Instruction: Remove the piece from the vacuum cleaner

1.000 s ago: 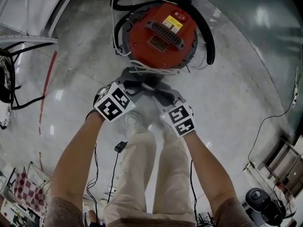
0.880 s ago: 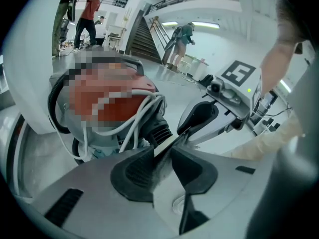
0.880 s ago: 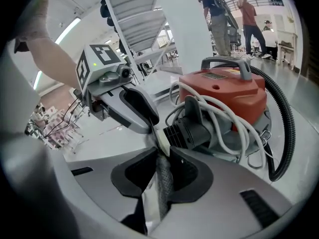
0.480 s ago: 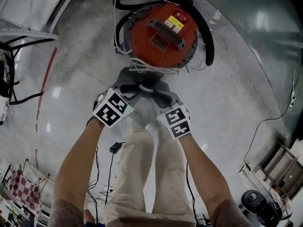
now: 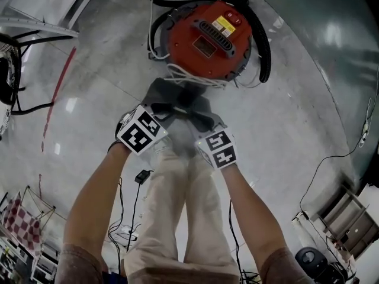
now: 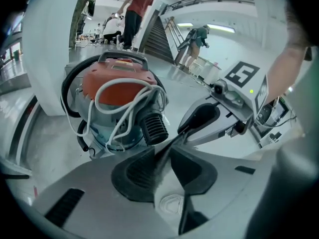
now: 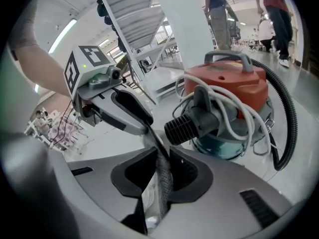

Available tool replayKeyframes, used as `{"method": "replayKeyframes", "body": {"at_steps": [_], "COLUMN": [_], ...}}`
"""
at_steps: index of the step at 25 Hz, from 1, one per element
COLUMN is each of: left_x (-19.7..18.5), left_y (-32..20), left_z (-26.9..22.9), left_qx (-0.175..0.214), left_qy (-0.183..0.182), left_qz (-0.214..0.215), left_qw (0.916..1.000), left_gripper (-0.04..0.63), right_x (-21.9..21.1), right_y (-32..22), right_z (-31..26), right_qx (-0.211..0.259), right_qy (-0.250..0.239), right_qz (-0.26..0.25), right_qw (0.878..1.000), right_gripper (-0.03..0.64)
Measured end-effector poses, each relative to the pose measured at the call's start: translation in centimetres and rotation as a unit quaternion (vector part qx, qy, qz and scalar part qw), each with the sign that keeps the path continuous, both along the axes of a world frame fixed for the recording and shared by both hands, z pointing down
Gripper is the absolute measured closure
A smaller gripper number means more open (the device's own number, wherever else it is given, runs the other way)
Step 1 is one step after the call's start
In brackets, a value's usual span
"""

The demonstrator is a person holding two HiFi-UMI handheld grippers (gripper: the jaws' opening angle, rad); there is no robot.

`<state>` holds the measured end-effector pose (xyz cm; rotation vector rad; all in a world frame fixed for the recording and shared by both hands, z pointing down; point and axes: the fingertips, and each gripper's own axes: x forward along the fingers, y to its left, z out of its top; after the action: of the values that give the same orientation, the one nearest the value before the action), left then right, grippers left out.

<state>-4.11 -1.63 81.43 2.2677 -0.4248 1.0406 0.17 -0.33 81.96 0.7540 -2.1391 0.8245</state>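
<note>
A red canister vacuum cleaner (image 5: 204,37) (image 6: 119,91) (image 7: 229,83) stands on the floor, its black ribbed hose port (image 6: 153,126) (image 7: 182,126) facing me. Just short of that port, both grippers hold one thin grey mesh piece (image 6: 172,144) (image 7: 162,183), seen edge-on and stretched between them. My left gripper (image 5: 169,108) (image 6: 162,156) (image 7: 134,108) is shut on one end. My right gripper (image 5: 204,120) (image 7: 162,168) (image 6: 197,121) is shut on the other end. The two sets of jaws nearly touch. The piece is hidden in the head view.
A black hose (image 5: 260,46) loops round the vacuum and a white cord (image 6: 124,103) is wound over its front. The person's legs (image 5: 177,218) stand below the grippers. Cables (image 5: 331,152) trail over the floor; a metal rack (image 5: 23,34) is at left. People (image 6: 137,14) walk in the background.
Both grippers have stayed together, shut on the piece. The right one has drifted slightly left. The vacuum sits a little higher in the head view.
</note>
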Motion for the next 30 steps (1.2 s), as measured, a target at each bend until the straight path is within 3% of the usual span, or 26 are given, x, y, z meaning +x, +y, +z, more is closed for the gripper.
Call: {"method": "replayKeyframes", "body": {"at_steps": [4,8,13,18,24,30], "left_x": [-0.3,0.0,1.7,3.0,4.2,5.5], "left_y": [2.2,2.9,3.0,3.2,1.9,-0.3], "left_z": [-0.5,-3.4,-10.3,-20.1,-32.7,-44.6], "left_qx": [-0.004,0.0,0.006,0.029,0.07,0.132], "left_qy": [0.004,0.016,0.029,0.034,0.052,0.082], "left_qz": [-0.003,-0.04,-0.07,-0.082,-0.095,-0.092], "left_qw": [1.0,0.9991,0.9971,0.9956,0.9917,0.9836], "left_gripper": [0.5,0.499,0.495,0.489,0.489,0.499], "right_x": [-0.3,0.1,2.0,3.3,4.9,6.4], "right_y": [2.2,2.8,2.8,3.5,1.6,-0.7], "right_z": [-0.5,-3.5,-10.7,-20.3,-33.3,-44.5], "right_qx": [-0.005,-0.01,0.006,0.013,0.087,0.171], "right_qy": [-0.009,-0.029,-0.041,-0.063,-0.076,-0.099], "right_qz": [-0.029,-0.023,-0.017,-0.018,-0.034,-0.014], "right_qw": [1.0,0.999,0.999,0.998,0.993,0.98], "right_gripper": [0.551,0.551,0.551,0.554,0.554,0.549]}}
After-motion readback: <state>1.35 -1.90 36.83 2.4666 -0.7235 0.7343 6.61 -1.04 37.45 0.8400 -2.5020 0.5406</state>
